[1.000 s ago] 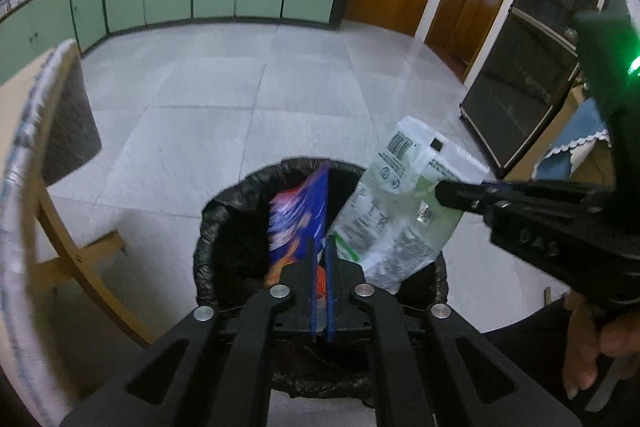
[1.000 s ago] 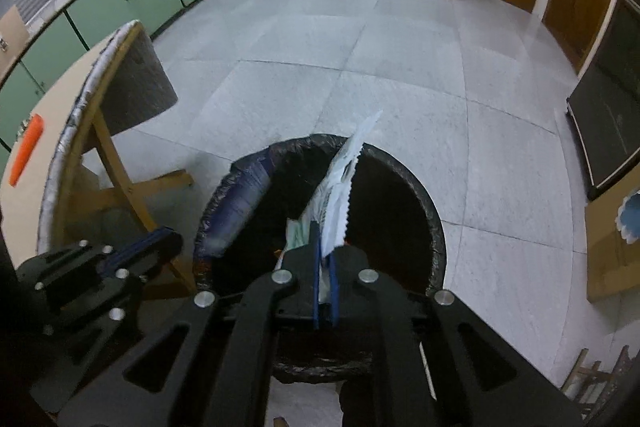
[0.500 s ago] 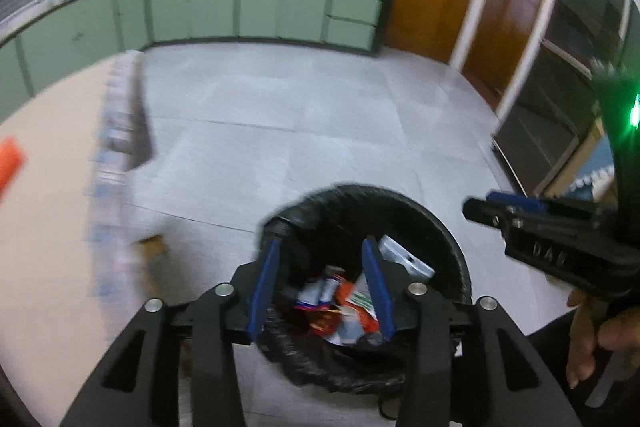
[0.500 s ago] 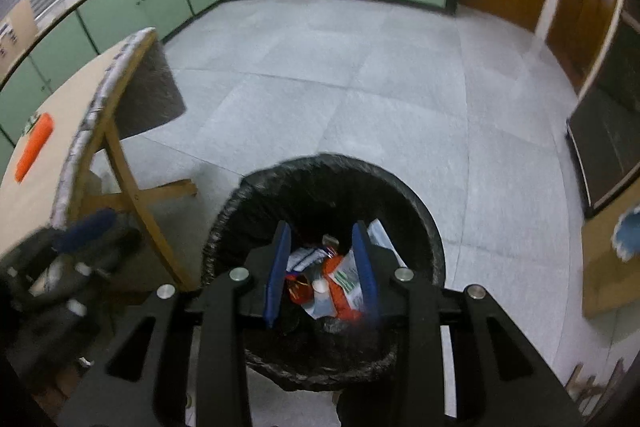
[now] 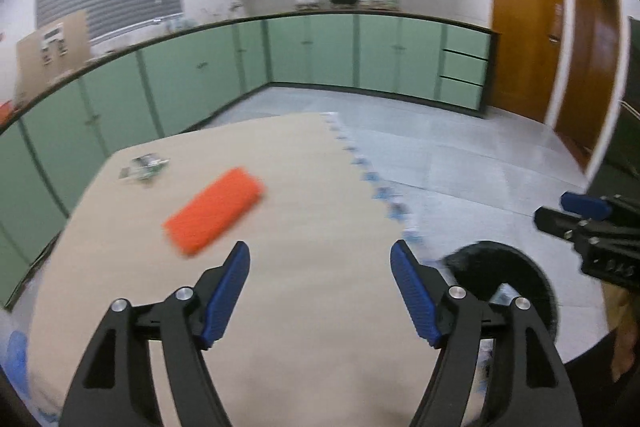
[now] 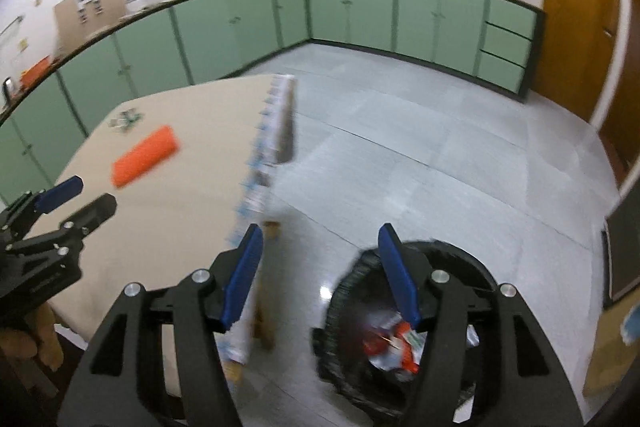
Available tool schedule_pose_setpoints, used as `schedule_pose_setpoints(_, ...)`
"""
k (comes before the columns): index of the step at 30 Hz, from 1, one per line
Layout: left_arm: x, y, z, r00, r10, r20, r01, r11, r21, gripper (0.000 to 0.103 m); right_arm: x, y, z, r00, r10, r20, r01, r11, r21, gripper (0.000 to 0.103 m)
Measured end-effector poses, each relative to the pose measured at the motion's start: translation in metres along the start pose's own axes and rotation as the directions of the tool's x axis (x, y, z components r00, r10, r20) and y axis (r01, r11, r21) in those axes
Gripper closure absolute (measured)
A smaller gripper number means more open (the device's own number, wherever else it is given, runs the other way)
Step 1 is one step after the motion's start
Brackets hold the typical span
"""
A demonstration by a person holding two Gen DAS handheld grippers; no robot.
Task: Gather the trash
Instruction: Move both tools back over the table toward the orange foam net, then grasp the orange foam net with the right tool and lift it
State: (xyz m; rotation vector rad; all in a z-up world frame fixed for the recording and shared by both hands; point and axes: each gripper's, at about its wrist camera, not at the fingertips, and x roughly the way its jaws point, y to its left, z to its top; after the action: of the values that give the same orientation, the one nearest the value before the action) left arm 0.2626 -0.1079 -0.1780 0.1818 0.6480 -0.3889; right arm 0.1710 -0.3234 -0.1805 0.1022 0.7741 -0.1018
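Observation:
An orange packet (image 5: 216,213) lies on the beige table (image 5: 304,339), ahead and left of my open, empty left gripper (image 5: 320,291). It also shows in the right wrist view (image 6: 145,155). A small crumpled green-and-white wrapper (image 5: 145,167) lies near the table's far left corner (image 6: 126,118). The black-lined trash bin (image 6: 472,259) stands on the floor right of the table, with wrappers (image 6: 396,345) inside. My right gripper (image 6: 320,275) is open and empty, above the gap between table edge and bin. The bin's rim (image 5: 516,259) shows in the left wrist view.
The table's right edge carries a patterned trim (image 6: 264,147). Green cabinets (image 5: 312,55) line the far walls. Wooden doors (image 5: 524,39) stand at the right. Grey tiled floor (image 6: 420,155) spreads beyond the bin. The other gripper shows in each view (image 5: 592,227) (image 6: 48,227).
Both grippers let go of their packets into the bin, opened wide, and swung up and left from over the bin toward the table.

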Motion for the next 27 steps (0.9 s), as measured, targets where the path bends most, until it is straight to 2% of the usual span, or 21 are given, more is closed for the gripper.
schedule_pose_setpoints(10, -0.017, 0.123, -0.024, 0.987, 0.158, -0.006, -0.157, 0.983, -0.093, 0.028, 0.032, 0.111, 0.038, 0.993, 0.117, 0.003, -0.116, 0.987, -0.113, 0.042)
schedule_pose_setpoints(15, -0.018, 0.169, -0.027, 0.977, 0.213, -0.009, -0.212, 0.969, -0.123, 0.028, 0.063, 0.163, 0.053, 0.986, 0.164, -0.010, -0.164, 0.974, -0.154, 0.041)
schedule_pose_setpoints(18, -0.010, 0.182, -0.025, 0.976, 0.219, -0.006, -0.218, 0.967, -0.132, 0.027, 0.083, 0.190, 0.057, 0.983, 0.184, -0.018, -0.184, 0.968, -0.171, 0.035)
schedule_pose_setpoints(27, 0.015, 0.212, -0.018, 0.978, 0.209, 0.021, -0.204, 0.969, -0.139, 0.027, 0.142, 0.248, 0.059, 0.981, 0.185, -0.063, -0.195, 0.955, -0.224, 0.033)
